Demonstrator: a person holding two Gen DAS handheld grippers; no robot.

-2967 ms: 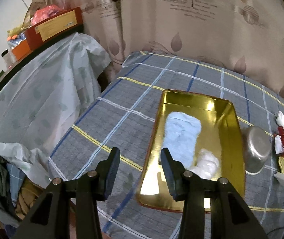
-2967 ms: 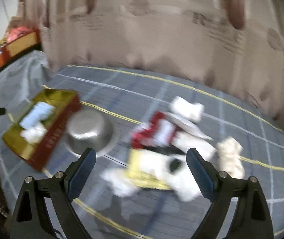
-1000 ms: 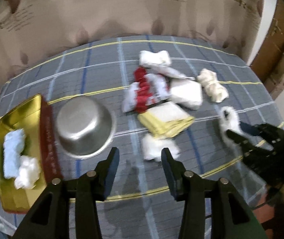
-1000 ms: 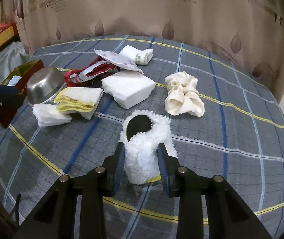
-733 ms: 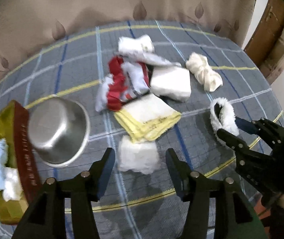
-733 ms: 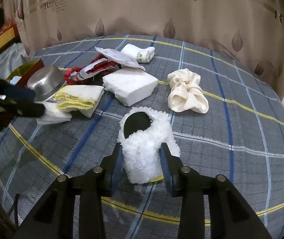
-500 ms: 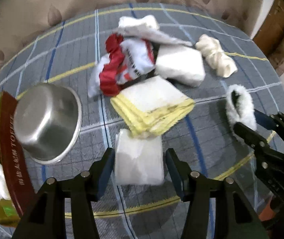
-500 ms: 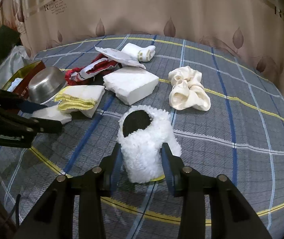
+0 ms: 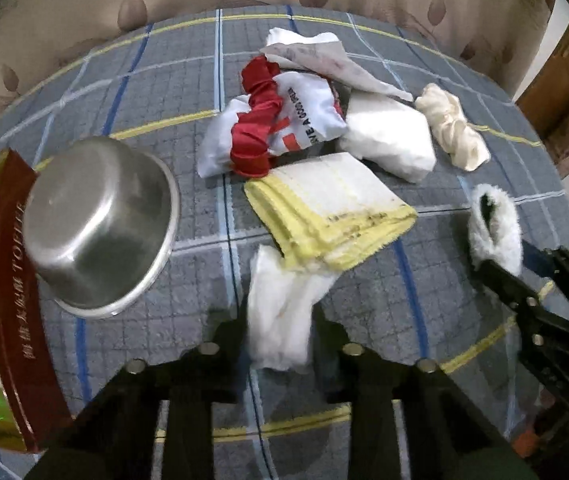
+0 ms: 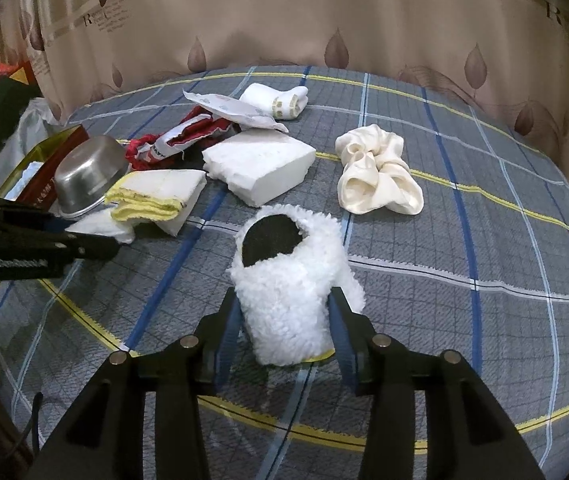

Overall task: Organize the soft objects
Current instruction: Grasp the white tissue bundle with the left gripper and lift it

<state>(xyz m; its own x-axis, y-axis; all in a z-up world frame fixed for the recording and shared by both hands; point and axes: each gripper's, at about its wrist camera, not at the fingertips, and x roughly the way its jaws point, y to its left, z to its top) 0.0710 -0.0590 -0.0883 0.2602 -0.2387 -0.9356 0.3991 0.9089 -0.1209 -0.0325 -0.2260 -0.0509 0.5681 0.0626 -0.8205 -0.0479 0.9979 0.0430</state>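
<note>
Nearest, left gripper (image 9: 278, 332): jaws have just been closing and now pinch the crumpled white cloth (image 9: 280, 312), which half a second ago lay loose between wider-set fingers; the cloth's far corner is tucked under the yellow-edged folded towel (image 9: 332, 208) just ahead of the tips. Right gripper (image 10: 284, 320): jaws have just been opening, its blue pads now flanking the fluffy white sleeve (image 10: 288, 292), whether still touching the fleece cannot be told; the sleeve stands on the plaid tablecloth (image 10: 484, 300) in the same spot as a second ago. Ahead and left of the left gripper: upturned steel bowl (image 9: 96, 224), leaning against the gold tray (image 9: 8, 320), which holds a pale blue cloth and a white wad at its edge. Farther ahead of the left gripper: red-and-white printed cloth (image 9: 280, 128), white foam block (image 9: 392, 140), cream scrunchie (image 9: 452, 128) to the right. Farthest, seen from the right gripper: rolled white sock (image 10: 280, 102) and a flat printed wrapper (image 10: 232, 112), before the leaf-patterned curtain (image 10: 324, 20).
</note>
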